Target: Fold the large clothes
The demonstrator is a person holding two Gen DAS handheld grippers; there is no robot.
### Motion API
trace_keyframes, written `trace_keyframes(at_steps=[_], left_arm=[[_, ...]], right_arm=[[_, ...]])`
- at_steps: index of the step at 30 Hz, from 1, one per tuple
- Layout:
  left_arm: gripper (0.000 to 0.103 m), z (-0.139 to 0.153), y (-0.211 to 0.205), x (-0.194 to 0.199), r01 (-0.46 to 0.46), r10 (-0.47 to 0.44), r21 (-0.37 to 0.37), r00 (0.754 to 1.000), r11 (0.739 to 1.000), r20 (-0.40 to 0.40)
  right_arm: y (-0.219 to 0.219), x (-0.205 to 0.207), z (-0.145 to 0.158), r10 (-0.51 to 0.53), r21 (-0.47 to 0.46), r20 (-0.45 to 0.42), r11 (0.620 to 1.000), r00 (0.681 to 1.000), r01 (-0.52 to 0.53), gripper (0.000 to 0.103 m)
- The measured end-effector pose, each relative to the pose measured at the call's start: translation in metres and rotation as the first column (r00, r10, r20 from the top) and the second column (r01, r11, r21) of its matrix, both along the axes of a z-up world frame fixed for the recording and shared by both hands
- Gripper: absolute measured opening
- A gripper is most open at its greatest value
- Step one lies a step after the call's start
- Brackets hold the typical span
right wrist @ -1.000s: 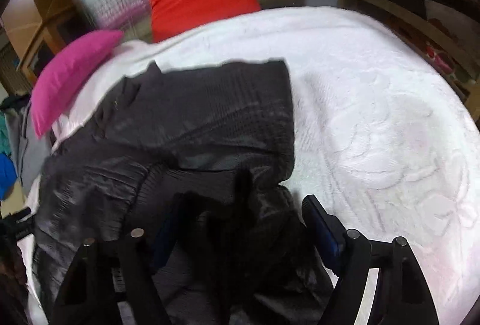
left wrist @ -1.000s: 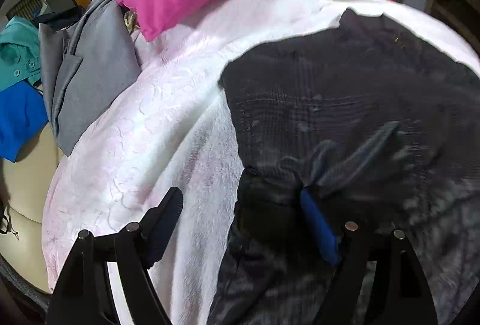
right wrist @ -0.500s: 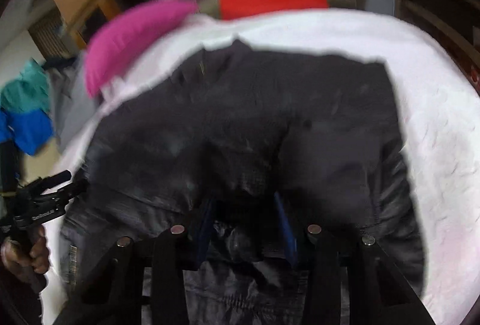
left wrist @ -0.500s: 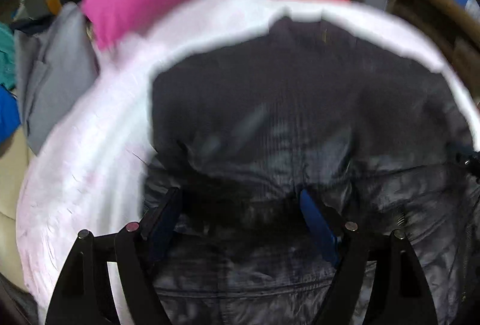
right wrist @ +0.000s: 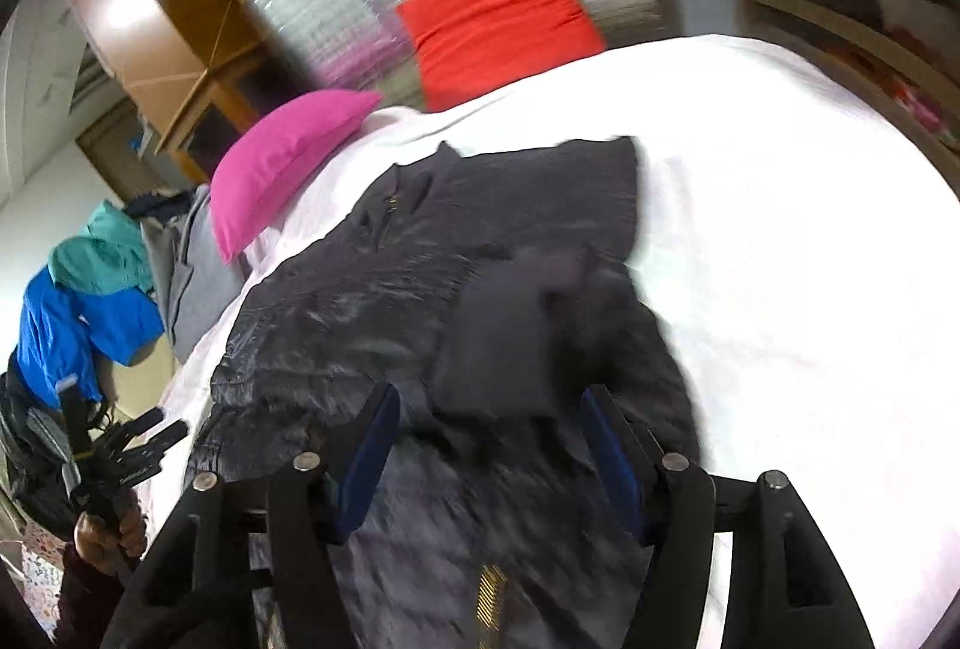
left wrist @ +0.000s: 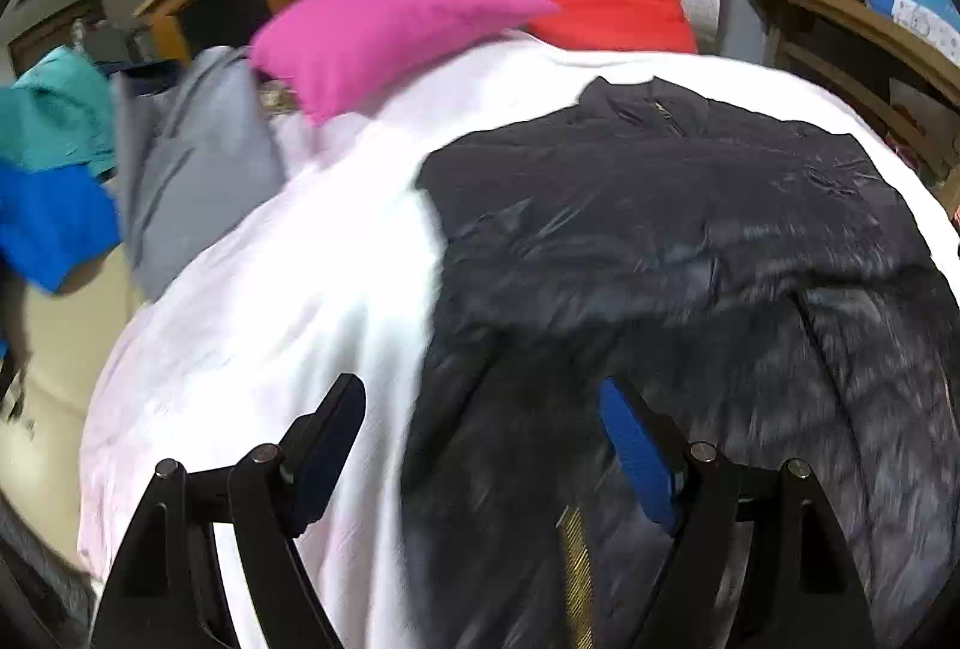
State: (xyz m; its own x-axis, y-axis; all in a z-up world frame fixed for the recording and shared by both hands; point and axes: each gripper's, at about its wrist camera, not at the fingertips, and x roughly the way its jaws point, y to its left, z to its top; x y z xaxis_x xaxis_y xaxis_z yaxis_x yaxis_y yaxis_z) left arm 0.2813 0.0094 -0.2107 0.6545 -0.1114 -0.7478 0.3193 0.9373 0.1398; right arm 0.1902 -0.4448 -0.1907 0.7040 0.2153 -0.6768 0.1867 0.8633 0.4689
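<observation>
Dark jacket (left wrist: 690, 241) lay spread on the white bed (left wrist: 288, 289).
Only the right-wrist view showed the hand (right wrist: 108, 535) at 8 o'clock gripping the left gripper (left wrist: 480, 445), jaws spread, empty; right gripper (right wrist: 486, 445), angled downward, had just been opening over jacket fabric.

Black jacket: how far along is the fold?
Done: the black jacket lies on the white bedspread with one dark flap laid over its middle. In hand: nothing visibly gripped; the left gripper stands open at the jacket's left edge, and the right gripper, jaws just reopening, is open above it. Left: the remaining folds; it is still a broad shape.
</observation>
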Motion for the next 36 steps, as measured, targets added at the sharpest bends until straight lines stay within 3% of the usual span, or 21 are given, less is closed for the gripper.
trace_keyframes(at_steps=[4, 8, 16, 20, 26, 29, 33, 36], left_arm=[[0.081, -0.006, 0.041, -0.038, -0.042, 0.042, -0.023, 0.999, 0.999, -0.004], [0.081, -0.021, 0.069, -0.070, -0.075, 0.073, -0.046, 0.996, 0.996, -0.056], [0.081, -0.063, 0.082, -0.123, -0.045, 0.005, -0.174, 0.974, 0.984, -0.225], [0.081, -0.081, 0.084, -0.133, -0.079, 0.012, -0.222, 0.957, 0.972, -0.290], [0.081, -0.085, 0.089, -0.138, -0.083, 0.001, -0.252, 0.950, 0.964, -0.312], [0.081, -0.090, 0.088, -0.138, -0.083, -0.019, -0.287, 0.943, 0.954, -0.333], [0.081, -0.095, 0.085, -0.139, -0.057, -0.083, -0.363, 0.930, 0.930, -0.359], [0.081, -0.100, 0.083, -0.137, -0.047, -0.122, -0.409, 0.918, 0.911, -0.377]], right_arm=[[-0.011, -0.050, -0.007, -0.012, 0.009, -0.022, 1.000, 1.000, 0.012, 0.067], [-0.007, -0.086, -0.018, -0.001, 0.021, -0.058, 1.000, 0.998, 0.002, 0.067], [0.008, -0.132, -0.051, 0.061, 0.106, -0.160, 0.993, 0.985, -0.044, 0.068], [0.013, -0.143, -0.074, 0.056, 0.149, -0.190, 0.988, 0.980, -0.027, 0.069], [0.019, -0.145, -0.101, 0.063, 0.286, -0.181, 0.958, 0.981, -0.008, 0.069], [0.027, -0.144, -0.099, 0.088, 0.331, -0.145, 0.943, 0.986, -0.035, 0.068], [0.039, -0.147, -0.079, 0.134, 0.300, -0.077, 0.948, 0.988, -0.105, 0.068], [0.036, -0.148, -0.081, 0.126, 0.302, -0.097, 0.949, 0.987, -0.091, 0.068]])
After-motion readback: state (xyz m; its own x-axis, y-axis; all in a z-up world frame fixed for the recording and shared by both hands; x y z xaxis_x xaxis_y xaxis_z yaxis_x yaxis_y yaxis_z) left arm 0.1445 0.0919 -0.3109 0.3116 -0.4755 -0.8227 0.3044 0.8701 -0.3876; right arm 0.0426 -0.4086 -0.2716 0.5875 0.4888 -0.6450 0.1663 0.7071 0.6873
